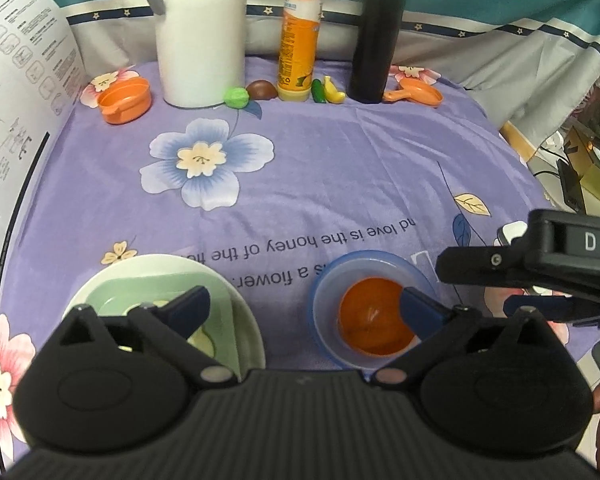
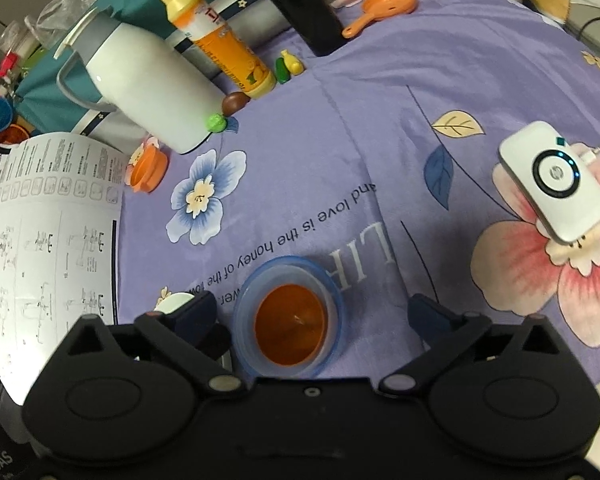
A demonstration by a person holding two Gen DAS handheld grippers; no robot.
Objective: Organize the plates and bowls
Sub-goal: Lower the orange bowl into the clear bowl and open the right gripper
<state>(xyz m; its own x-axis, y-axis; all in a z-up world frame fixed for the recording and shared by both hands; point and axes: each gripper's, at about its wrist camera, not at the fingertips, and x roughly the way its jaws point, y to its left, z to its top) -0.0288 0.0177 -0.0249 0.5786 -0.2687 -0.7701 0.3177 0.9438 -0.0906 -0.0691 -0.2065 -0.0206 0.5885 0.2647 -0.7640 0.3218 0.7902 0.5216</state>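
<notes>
Left wrist view: the blue bowl holding an orange bowl sits on the desk beside stacked plates. The left gripper and right gripper both hang spread apart, empty.

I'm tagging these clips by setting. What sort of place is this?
Probably a home, with an improvised table rather than a real kitchen: a floral purple cloth covers the surface, toy food such as a banana sits among household bottles, and bedding-like fabric hangs behind.
</notes>
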